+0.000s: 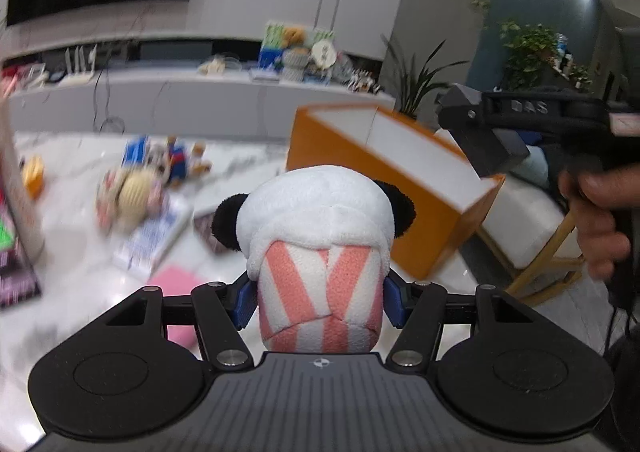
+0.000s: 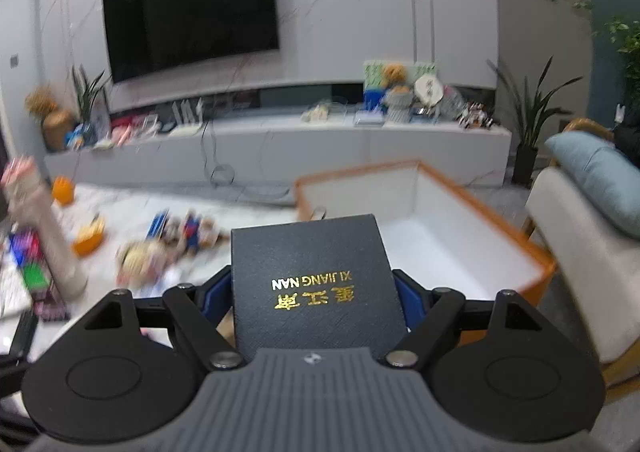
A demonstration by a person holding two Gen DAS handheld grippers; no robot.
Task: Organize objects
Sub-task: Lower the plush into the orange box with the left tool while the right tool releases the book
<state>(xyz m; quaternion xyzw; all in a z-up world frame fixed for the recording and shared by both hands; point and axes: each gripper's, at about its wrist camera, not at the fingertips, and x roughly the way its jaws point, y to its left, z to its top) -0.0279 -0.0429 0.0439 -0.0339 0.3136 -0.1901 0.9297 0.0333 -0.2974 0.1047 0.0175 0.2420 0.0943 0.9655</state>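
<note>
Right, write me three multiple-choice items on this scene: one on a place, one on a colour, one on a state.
1. Where does the orange box lie from the dark box?
A. ahead, to its right
B. behind the television
C. on the shelf

2. The plush panda wears stripes of:
A. blue and white
B. pink and white
C. green and black

3. The left claw is:
A. empty
B. out of view
C. shut on the panda

Answers: 1 A, right wrist view shows it; 2 B, stripes show on its body; 3 C, blue pads press its sides.
</note>
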